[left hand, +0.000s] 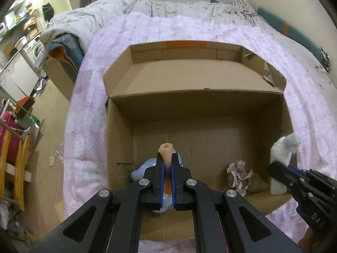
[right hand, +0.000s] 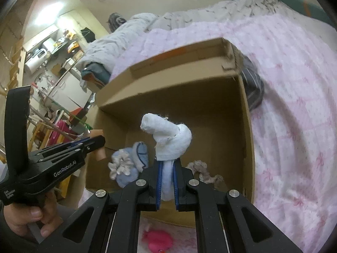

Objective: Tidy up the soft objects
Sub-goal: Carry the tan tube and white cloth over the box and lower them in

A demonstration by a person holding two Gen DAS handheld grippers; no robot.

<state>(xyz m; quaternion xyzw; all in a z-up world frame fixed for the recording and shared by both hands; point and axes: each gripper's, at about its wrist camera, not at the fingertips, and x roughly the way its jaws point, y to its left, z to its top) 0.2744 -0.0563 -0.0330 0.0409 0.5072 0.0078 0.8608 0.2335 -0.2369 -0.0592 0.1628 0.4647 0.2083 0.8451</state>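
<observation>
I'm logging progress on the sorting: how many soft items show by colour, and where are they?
White, in right gripper: 1, white cloth
Peach, in left gripper: 1, peach piece
Blue, in the cardboard box: 1, blue plush
Beige, in box: 1, lace scrunchie
Pink, outside box: 1, pink toy
Total: 5

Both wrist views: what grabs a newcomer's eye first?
The big open cardboard box on the pink bedspread fills both views. Over it, the left hand-held gripper pinches a peach-coloured soft piece and the right hand-held gripper pinches a white rolled cloth. Inside lie a light blue plush item and a lacy scrunchie; a hot pink toy sits outside, in front of the box.
</observation>
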